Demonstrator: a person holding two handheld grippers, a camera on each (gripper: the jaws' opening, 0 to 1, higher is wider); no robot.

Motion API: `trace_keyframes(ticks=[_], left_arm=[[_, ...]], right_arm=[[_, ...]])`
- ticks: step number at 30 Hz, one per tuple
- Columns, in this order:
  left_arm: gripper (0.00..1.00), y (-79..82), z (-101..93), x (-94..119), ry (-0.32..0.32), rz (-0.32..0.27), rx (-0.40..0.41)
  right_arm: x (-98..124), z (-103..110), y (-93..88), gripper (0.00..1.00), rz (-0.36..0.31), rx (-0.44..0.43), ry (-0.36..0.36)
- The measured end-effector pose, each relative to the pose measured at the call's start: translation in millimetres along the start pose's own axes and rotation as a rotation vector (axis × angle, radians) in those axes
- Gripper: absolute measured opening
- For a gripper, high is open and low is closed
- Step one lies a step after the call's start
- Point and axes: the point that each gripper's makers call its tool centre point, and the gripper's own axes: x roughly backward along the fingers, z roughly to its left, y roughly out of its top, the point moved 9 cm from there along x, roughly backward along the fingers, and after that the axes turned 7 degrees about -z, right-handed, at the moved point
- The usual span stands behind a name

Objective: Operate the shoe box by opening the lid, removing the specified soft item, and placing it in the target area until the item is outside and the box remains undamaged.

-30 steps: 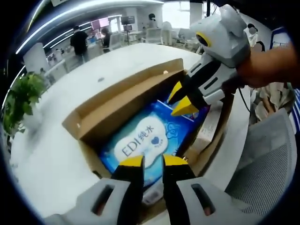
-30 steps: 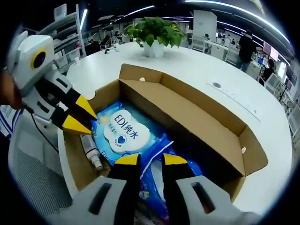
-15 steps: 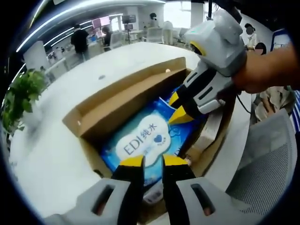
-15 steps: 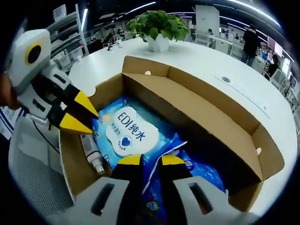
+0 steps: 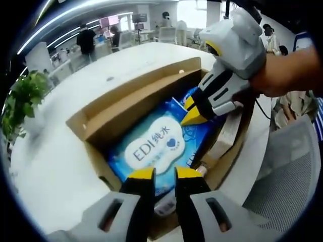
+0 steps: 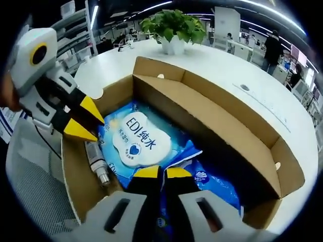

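Observation:
An open cardboard shoe box (image 5: 131,101) (image 6: 227,126) sits on a white table, its lid flap folded back. Inside lies a blue soft wipes pack (image 5: 154,146) (image 6: 133,138) with a white "EDI" label. My right gripper (image 6: 163,172) is shut on the crimped end of this pack. It enters the left gripper view from the right (image 5: 192,112), held by a hand. My left gripper (image 5: 165,174) hovers open over the box's near end, holding nothing. In the right gripper view it shows at the left (image 6: 83,120), its jaws spread above the box wall.
A small bottle (image 6: 96,161) lies along the box wall beside the pack, and a second blue pack (image 6: 212,184) lies under it. A potted plant (image 6: 174,25) (image 5: 20,101) stands on the table (image 6: 252,75). A mesh chair (image 5: 282,181) stands close by. People stand far off.
My right gripper's jaws have closed on the pack's end seam and dipped lower into the box. The left gripper stays open over the near end.

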Motion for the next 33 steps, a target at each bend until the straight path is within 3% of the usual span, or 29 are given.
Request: trace_keyframes(ticks=[10,24,33], left_arm=[[0.13,-7.9,1.6,0.9,0.006,0.024,0.010],[0.14,-7.7,3.0,2.1,0.017,0.030,0.028],[0.13,2.9,-1.3,-1.6,0.012,0.008,0.016]], right_arm=[[26.7,-10.3,3.5,0.00,-0.019,0.012,-0.053],[68.8,-26.8,-8.9,0.00,-0.029,0.025,-0.127],[59.1,-34.5,-33.5,0.00,0.041,0.010,-0.172]])
